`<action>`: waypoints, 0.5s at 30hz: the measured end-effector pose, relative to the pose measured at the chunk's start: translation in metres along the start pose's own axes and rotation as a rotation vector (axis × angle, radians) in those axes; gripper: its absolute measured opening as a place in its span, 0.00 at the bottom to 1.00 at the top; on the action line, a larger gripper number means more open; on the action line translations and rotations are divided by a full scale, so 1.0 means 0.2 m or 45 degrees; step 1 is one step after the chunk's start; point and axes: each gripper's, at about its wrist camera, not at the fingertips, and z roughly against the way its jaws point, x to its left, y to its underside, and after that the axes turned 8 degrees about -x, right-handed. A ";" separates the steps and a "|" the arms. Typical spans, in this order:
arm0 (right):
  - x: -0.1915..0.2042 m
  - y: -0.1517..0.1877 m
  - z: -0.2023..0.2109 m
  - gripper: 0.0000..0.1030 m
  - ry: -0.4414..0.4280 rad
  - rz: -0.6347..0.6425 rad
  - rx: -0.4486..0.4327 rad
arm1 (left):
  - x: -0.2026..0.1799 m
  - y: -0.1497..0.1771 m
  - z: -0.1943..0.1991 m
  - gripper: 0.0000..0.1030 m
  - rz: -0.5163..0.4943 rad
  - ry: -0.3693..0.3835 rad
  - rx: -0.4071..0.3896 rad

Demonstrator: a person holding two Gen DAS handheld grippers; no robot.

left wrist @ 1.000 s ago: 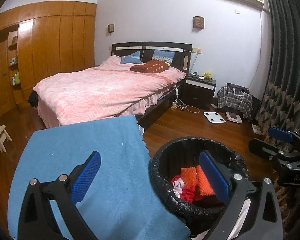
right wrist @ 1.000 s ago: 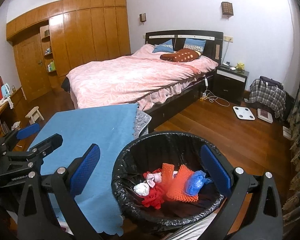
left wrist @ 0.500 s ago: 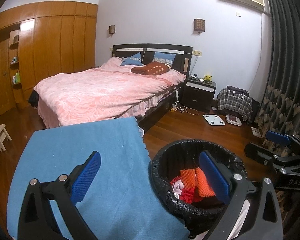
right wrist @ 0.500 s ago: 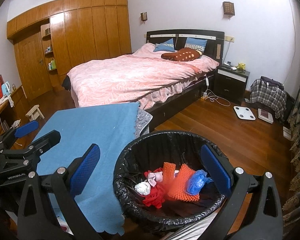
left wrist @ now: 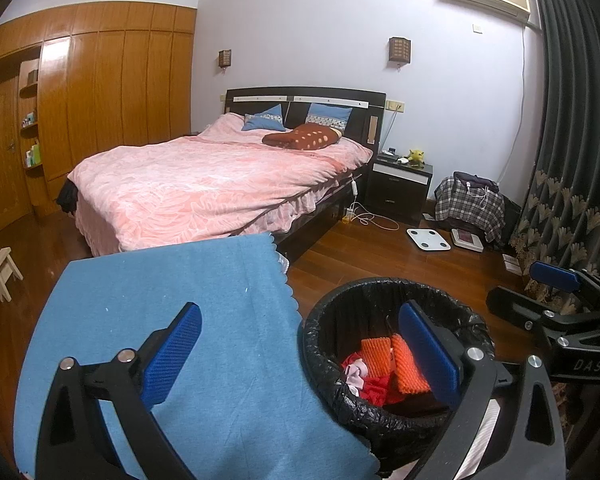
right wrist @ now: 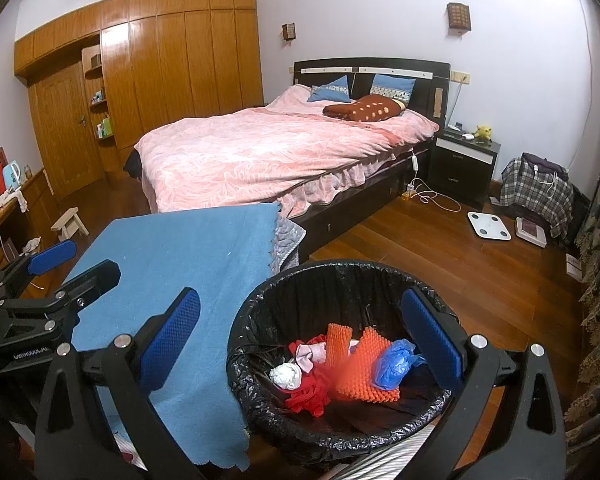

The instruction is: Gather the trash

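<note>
Your left gripper (left wrist: 300,354) is spread wide, and nothing is between its blue pads (left wrist: 172,354). It touches nothing. Your right gripper (right wrist: 300,344) is also spread wide and holds nothing.

The trash bin (right wrist: 260,400), lined with a black bag, stands just beside the table with the blue cloth (right wrist: 188,280). In the right wrist view the bin is directly below and between your two fingers, a little toward the right finger. In the left wrist view the bin (left wrist: 324,368) is under your right finger only, and the left finger hangs over the blue cloth (left wrist: 160,300).

The trash lies inside the bin, at the bottom. You can see two orange foam nets (right wrist: 360,368), a blue plastic wad (right wrist: 392,364), a white crumpled ball (right wrist: 286,376), a red piece (right wrist: 308,396) and a pink-white scrap (right wrist: 310,354). They touch each other in one small heap. From the left wrist view only the orange nets (left wrist: 392,364), the red piece and the pink scrap are visible; the bin wall hides the rest.

Each gripper appears at the edge of the other's view: the right one (left wrist: 556,304) on the right side, the left one (right wrist: 40,280) on the left side, over the edge of the blue cloth.

Behind the table stands a bed with a pink cover (right wrist: 268,156).
</note>
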 end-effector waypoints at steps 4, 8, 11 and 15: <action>0.00 0.00 0.00 0.95 0.000 0.000 0.002 | 0.00 0.00 0.00 0.94 0.000 0.001 0.000; 0.00 0.00 0.00 0.95 0.001 0.000 0.002 | 0.00 0.00 0.00 0.94 -0.001 0.000 0.000; 0.00 0.00 0.00 0.95 0.000 0.000 0.003 | 0.00 0.00 0.00 0.94 0.001 0.000 0.001; 0.00 0.00 -0.01 0.95 0.001 0.000 0.004 | 0.00 0.00 0.00 0.94 0.001 0.000 0.001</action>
